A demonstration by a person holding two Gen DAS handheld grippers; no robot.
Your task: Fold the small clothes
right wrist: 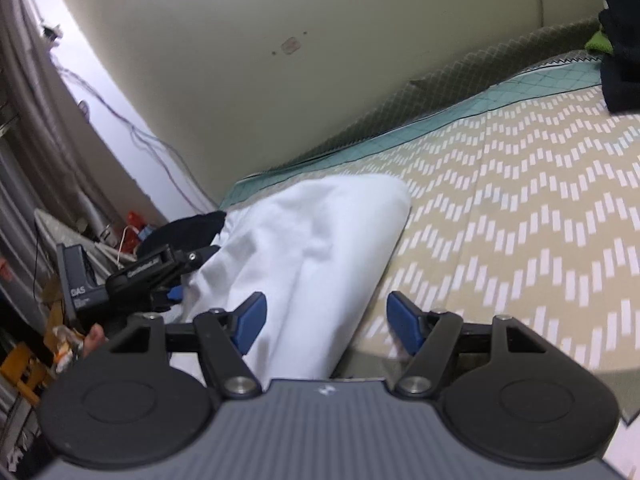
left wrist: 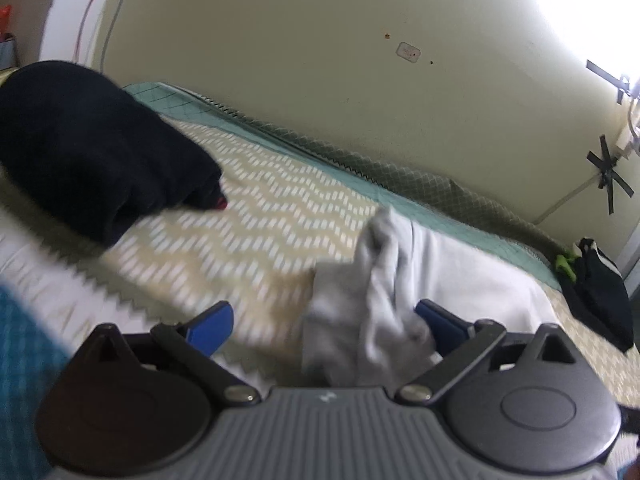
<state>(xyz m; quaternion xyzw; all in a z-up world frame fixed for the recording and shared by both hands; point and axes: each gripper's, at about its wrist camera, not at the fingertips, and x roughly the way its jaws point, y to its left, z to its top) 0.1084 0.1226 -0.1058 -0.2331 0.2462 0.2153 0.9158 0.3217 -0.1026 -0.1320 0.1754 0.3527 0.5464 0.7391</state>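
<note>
Two grippers hang over the bed (right wrist: 520, 208). The left gripper (left wrist: 324, 320) gapes wide; a white garment (left wrist: 380, 280) sits bunched between its pads, seemingly brushing the right pad, though blur hides it. The right gripper (right wrist: 326, 322) is spread too, cloth beside its left pad. A dark pile (left wrist: 88, 152) lies well apart.

Both cameras sit low and close over the bed (left wrist: 256, 208), each looking forward and slightly downward between its own gripper's fingers toward the far wall (left wrist: 320, 60). They share the white garment (right wrist: 320, 240), the zigzag-patterned cover (right wrist: 520, 200) and the wall's small plate (left wrist: 408, 53).
</note>
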